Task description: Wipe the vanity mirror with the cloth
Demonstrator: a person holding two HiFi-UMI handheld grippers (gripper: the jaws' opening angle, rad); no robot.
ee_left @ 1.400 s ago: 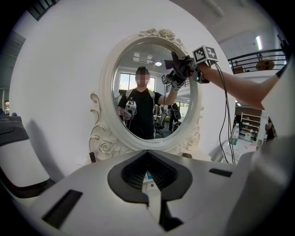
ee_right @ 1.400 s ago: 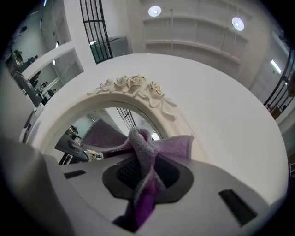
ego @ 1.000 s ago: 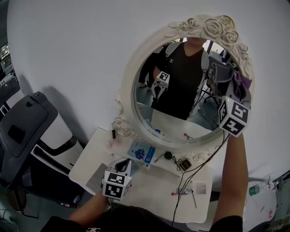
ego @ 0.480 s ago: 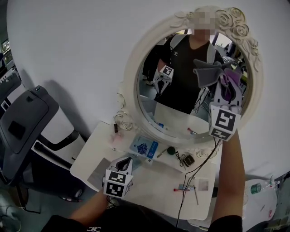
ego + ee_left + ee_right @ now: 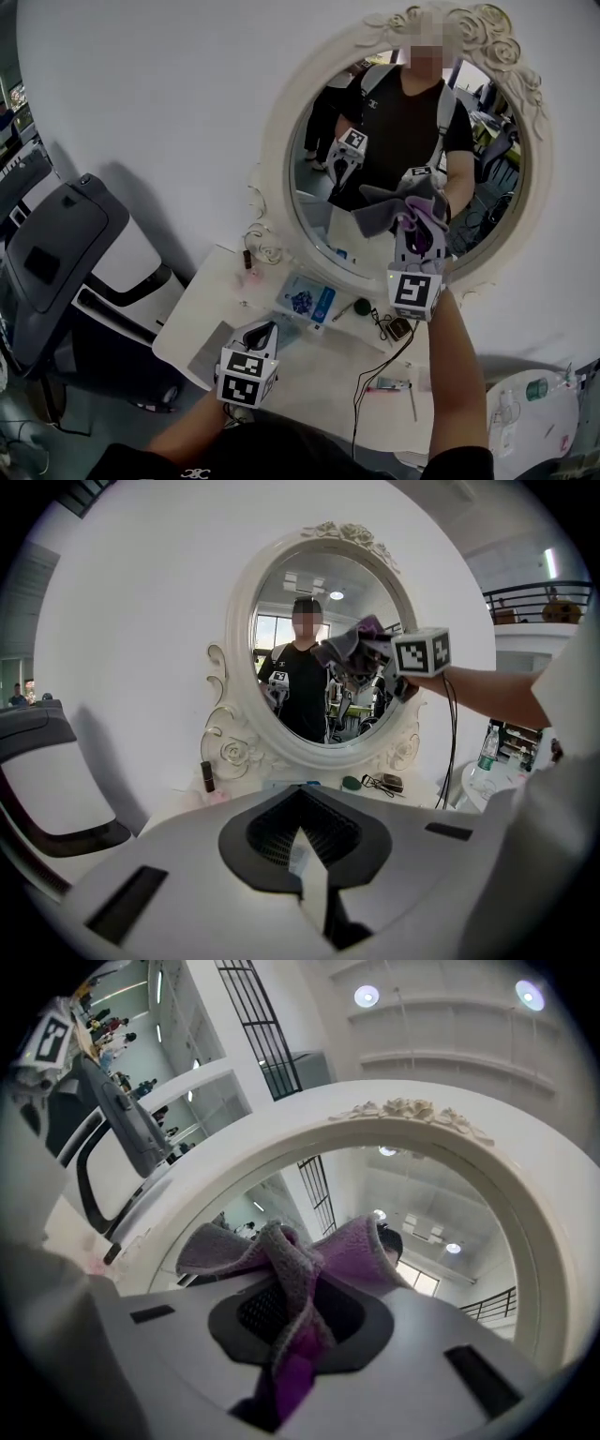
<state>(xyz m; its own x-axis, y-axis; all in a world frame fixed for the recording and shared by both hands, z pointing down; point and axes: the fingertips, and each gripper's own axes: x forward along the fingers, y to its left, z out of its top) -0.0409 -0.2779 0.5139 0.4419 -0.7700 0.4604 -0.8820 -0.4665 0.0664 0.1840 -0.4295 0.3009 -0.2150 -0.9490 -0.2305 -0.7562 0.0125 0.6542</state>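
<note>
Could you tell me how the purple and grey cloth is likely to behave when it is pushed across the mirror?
Probably floppy: the purple and grey fleecy cloth folds and flops over the right gripper, which is shut on it. Likely light, since its loose ends stand up unsupported.

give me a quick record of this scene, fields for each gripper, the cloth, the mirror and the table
left gripper: jaws together, nothing between them, held low at the near side of the table
right gripper: shut on the cloth, raised to the mirror
cloth: purple and grey, bunched, at the lower part of the mirror; it seems to touch it
mirror: oval, white ornate frame, standing upright at the back of the table
table: white, with a blue packet lying near the mirror's foot
</note>
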